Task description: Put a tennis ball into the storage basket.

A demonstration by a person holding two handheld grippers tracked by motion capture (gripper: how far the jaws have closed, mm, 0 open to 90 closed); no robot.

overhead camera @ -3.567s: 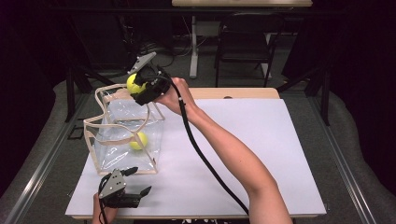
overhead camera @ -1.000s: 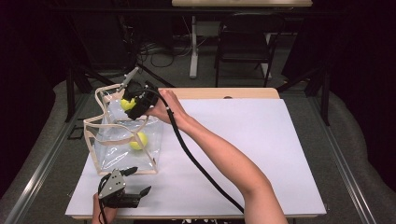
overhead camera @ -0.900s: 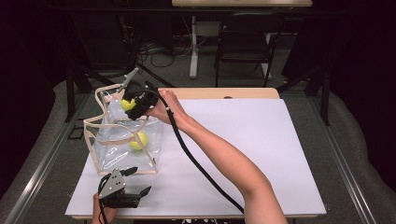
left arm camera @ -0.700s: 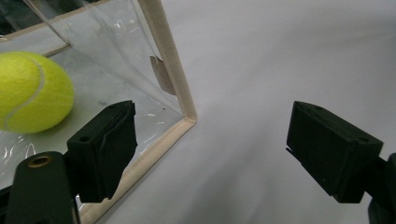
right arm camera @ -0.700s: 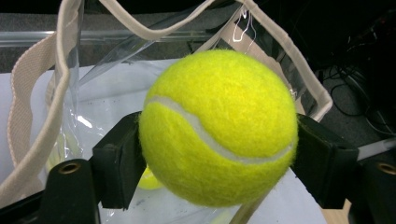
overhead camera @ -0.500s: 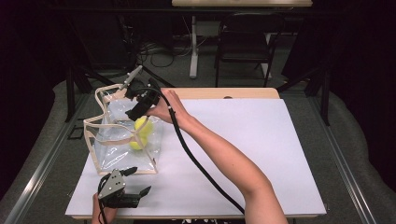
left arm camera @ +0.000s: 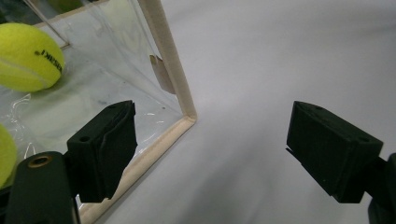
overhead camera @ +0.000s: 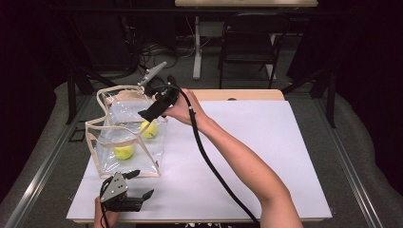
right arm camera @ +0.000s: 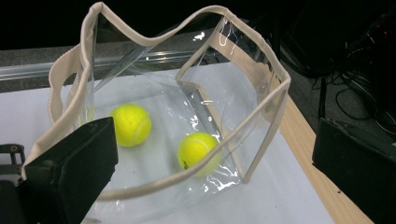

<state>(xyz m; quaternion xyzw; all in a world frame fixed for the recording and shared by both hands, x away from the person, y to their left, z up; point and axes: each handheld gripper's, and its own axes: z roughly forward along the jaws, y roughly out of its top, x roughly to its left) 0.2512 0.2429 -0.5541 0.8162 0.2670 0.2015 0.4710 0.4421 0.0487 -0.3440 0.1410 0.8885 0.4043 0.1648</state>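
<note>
Right claw [overhead camera: 151, 110]: held above the open top of the clear bag, jaws wide apart with nothing between them; they have just been opening.
Left claw [overhead camera: 138, 184]: resting low at the near left edge of the table, jaws apart and empty, just beside the bag's near corner.
Clear bag [overhead camera: 124, 137]: see-through plastic with cream fabric trim along the rim and edges, standing open on the left part of the table.
First tennis ball [right arm camera: 131, 124]: yellow-green, lying on the bag's floor.
Second tennis ball [right arm camera: 199, 152]: yellow-green, also inside the bag, close to a side wall and near the first ball, not touching it.
Writing: black printed letters on one ball [left arm camera: 27, 56] in the left gripper view, seen through the plastic at an angle; the word cannot be read with certainty.
Table [overhead camera: 266, 156]: covered with a white sheet, a wooden edge showing at the far side.
</note>
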